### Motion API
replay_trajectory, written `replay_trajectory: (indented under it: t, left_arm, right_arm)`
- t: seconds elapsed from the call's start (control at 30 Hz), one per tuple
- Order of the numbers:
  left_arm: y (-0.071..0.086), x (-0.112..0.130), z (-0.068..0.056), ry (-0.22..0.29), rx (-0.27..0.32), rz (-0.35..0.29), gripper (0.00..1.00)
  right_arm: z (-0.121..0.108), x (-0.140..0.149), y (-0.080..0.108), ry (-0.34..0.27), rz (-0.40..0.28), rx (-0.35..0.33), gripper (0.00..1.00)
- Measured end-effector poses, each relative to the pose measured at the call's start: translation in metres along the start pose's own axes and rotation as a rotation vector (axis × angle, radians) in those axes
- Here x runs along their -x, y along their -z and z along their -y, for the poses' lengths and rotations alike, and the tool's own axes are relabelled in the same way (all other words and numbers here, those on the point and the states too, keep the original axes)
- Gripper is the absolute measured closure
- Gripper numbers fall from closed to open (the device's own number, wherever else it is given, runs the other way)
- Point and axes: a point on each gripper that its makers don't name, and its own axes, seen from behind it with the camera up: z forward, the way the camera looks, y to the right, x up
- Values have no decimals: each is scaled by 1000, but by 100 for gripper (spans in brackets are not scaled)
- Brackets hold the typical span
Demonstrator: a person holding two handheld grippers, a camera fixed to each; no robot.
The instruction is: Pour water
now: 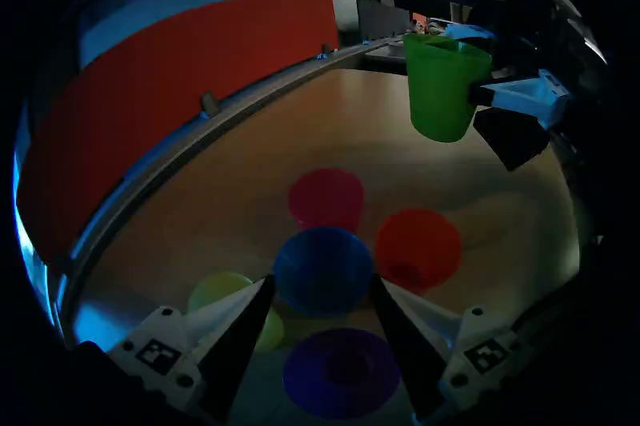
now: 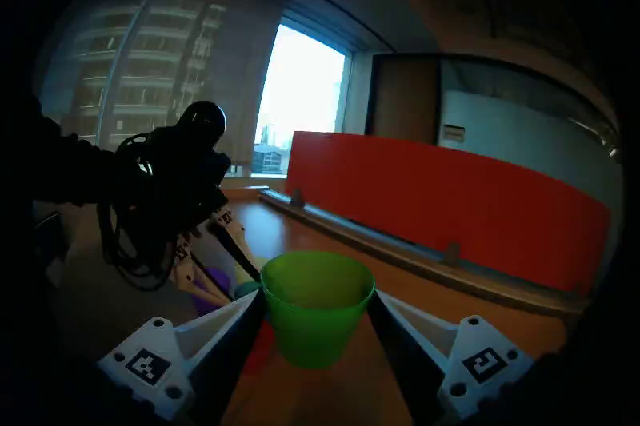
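The green cup (image 2: 318, 322), clamped by the right gripper (image 2: 316, 298), may be tipped wide of the blue cup (image 1: 322, 266) flanked (whether squeezed cannot be told) by the left gripper (image 1: 321, 284).

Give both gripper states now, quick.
Left gripper: fingers either side of blue cup; grip cannot be told.
Right gripper: closed on green cup.

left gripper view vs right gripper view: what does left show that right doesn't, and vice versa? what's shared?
Left gripper view: the full spread of plastic cups on the wooden table: magenta cup, blue cup, orange-red cup, yellow-green cup, purple cup. The blue one sits between the left gripper fingers, contact unclear.
Right gripper view: a bright window with buildings outside, and dark cables beside the left gripper.
Shared: the green plastic cup clamped in the right gripper, and the red partition panel.
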Motion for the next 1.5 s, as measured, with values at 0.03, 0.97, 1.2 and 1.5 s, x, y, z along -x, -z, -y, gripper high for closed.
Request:
replay_trajectory:
  t: [0.03,0.97,1.2,1.5]
  left_arm:
    - [0,0,0,2,-1,4,13]
    - [2,4,-4,-15,-24,69,13]
    - [9,8,-7,1,-12,65,13]
    - [13,18,-14,-3,-1,84,13]
  right_arm:
    - [0,0,0,0,0,0,9]
    - [0,0,-1,-4,-7,1,9]
    - [1,-2,0,-1,-10,3,9]
    - [1,-2,1,1,-12,1,9]
